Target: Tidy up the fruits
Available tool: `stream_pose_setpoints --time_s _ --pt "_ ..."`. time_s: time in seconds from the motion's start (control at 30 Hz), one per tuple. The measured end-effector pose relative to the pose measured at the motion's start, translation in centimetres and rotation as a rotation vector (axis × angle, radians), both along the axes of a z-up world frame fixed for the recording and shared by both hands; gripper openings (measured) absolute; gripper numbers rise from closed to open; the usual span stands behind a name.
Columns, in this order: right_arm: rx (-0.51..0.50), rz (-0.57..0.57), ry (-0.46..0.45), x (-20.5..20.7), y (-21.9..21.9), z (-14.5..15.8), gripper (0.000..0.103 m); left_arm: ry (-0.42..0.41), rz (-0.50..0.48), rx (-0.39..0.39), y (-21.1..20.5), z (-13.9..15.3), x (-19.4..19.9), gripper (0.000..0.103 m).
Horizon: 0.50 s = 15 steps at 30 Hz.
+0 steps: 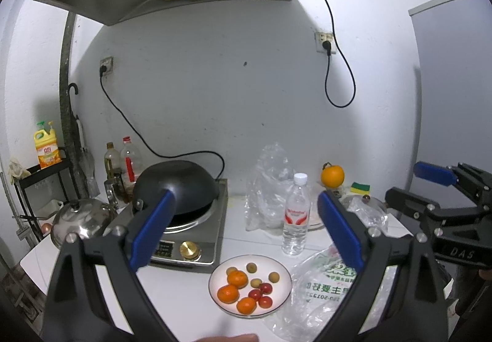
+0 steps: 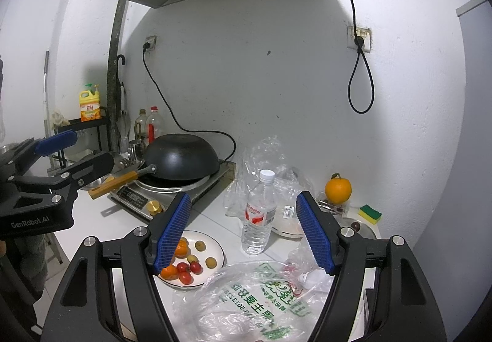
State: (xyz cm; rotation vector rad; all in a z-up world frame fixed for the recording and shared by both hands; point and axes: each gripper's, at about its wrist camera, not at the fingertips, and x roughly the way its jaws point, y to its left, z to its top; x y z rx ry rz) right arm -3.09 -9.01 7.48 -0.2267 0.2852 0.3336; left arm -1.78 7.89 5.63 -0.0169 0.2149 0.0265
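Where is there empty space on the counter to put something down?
Bare white counter lies between the silver induction stove, the clear water bottle and the white fruit plate. Crowded: printed plastic bags on the right, and the back corner by the big orange.

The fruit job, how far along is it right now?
Looks done: the plate already holds three tangerines, three small red fruits and several small tan fruits. In hand: nothing; the left gripper and right gripper are both open and empty. Left: one orange sits by the wall, apart from the plate.
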Motion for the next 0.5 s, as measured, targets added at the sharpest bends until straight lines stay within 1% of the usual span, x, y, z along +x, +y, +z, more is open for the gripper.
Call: stream_pose_setpoints --time_s 0.5 --pt "-0.008 -0.006 0.018 0.9 0.1 -0.3 0.074 0.002 -0.025 0.016 -0.1 -0.5 1.1 0.095"
